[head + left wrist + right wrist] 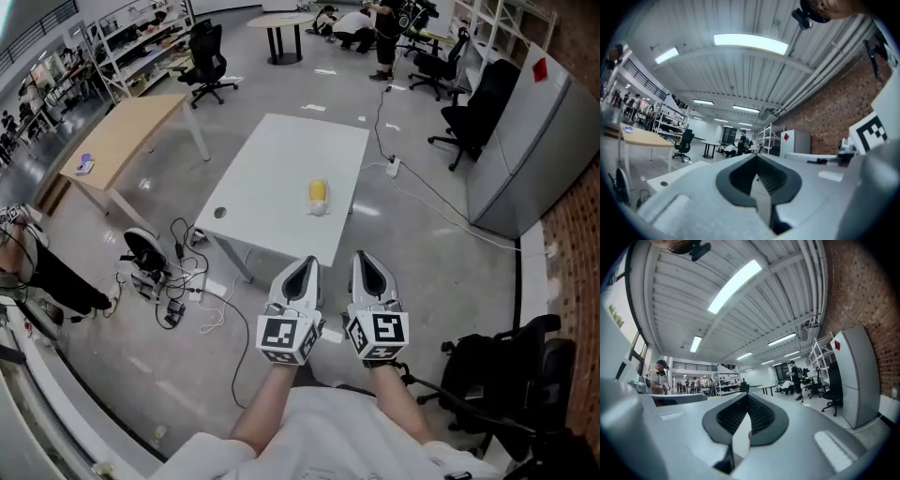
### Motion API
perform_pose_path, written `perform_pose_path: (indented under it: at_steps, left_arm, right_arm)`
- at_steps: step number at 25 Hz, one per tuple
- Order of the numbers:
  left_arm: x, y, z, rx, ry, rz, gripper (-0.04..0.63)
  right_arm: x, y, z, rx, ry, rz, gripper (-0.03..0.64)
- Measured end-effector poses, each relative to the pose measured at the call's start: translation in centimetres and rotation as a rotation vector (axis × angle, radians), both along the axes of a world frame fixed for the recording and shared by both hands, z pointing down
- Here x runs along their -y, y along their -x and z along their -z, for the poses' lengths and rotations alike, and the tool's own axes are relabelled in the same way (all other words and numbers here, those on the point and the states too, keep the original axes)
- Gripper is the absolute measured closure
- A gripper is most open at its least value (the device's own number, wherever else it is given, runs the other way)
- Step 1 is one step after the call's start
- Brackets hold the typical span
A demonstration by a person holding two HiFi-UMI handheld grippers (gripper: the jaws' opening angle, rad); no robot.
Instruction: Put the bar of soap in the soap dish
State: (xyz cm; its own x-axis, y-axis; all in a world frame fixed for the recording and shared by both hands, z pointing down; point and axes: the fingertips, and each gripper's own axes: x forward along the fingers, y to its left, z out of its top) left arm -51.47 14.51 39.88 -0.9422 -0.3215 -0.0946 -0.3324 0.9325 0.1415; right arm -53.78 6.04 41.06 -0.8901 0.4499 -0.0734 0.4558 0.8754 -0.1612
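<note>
A yellow bar of soap (319, 190) lies on the white table (281, 159), toward its near right side. A small pale soap dish (320, 207) sits just in front of the soap, seemingly touching it. My left gripper (302, 266) and right gripper (367, 261) are held side by side in the air, short of the table's near edge and well back from the soap. Both point level and away from me. The left gripper (757, 160) has its jaws together with nothing between them. So does the right gripper (748, 400). Neither gripper view shows the soap.
A wooden table (122, 136) stands to the left, with cables and gear (173, 281) on the floor beside the white table. A black office chair (511, 375) is at my right, a grey cabinet (534, 141) farther right. People and chairs (208, 61) fill the far end.
</note>
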Motion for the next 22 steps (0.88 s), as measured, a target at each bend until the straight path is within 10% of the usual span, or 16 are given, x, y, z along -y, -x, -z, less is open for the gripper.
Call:
perform_pose_path:
  at_steps: [22]
  left_arm:
    - [-3.7, -7.0, 6.8, 0.112, 0.066, 0.044, 0.594]
  right_arm:
    - [-7.3, -8.2, 6.3, 0.114, 0.002, 0.142, 0.606]
